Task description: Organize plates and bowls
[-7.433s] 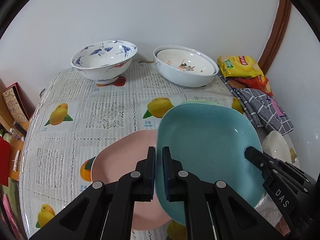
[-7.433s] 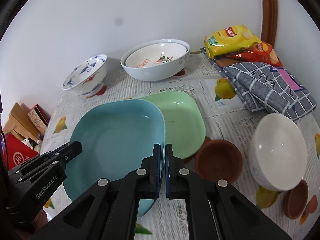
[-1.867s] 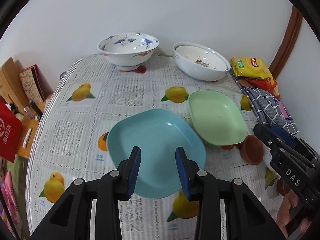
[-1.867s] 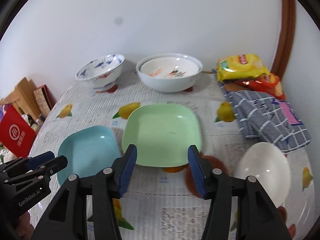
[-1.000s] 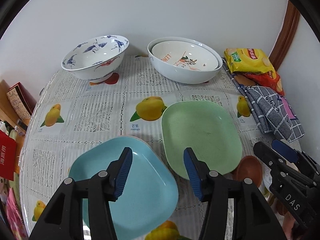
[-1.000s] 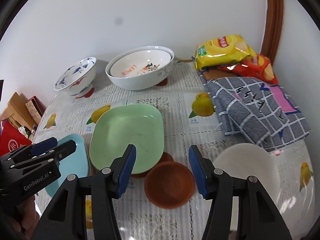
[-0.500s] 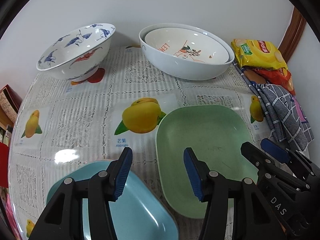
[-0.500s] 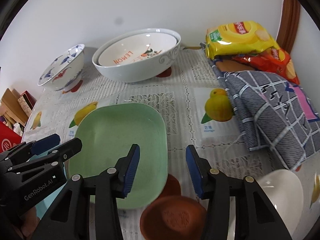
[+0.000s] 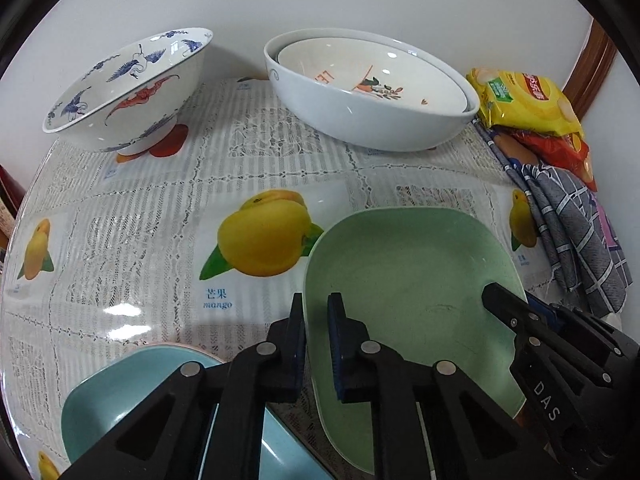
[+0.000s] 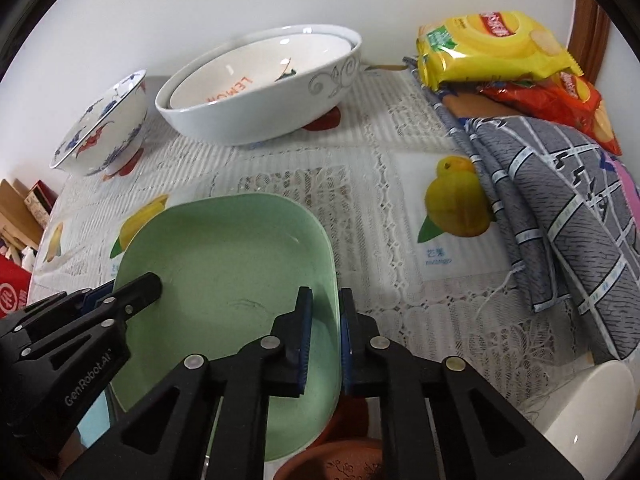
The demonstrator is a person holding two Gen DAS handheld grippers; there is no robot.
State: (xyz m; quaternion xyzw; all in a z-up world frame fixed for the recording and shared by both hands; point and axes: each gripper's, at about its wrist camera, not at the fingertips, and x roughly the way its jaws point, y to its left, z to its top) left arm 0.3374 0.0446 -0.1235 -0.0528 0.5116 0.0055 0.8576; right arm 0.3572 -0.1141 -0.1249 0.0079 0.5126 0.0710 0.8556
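white wall stands behind the desk [image 9: 132, 240], which wears a lacy cover printed with mangoes. at the back sit a crane bowl [image 9: 128, 88] and, beside it, a big white bowl [image 9: 372, 108] with a smaller lemon bowl [image 9: 372, 76] nested inside. chip bags [image 10: 492, 44] and a grey checked cloth [image 10: 560, 200] lie along the right edge. the green plate [image 9: 412, 280] rests mid-desk, just beside the blue plate [image 9: 116, 404] at the near left. the left tongs [image 9: 316, 312] are clamped on the green plate's left rim, one finger outside and one inside. the right tongs [image 10: 325, 308] are closing on the opposite rim, which sits pinched between their pads. under the plate's near right corner, brown saucers [image 10: 340, 460] peek out; whether the plate touches them i cannot tell. a plain white bowl [image 10: 588, 412] sits at the near right.
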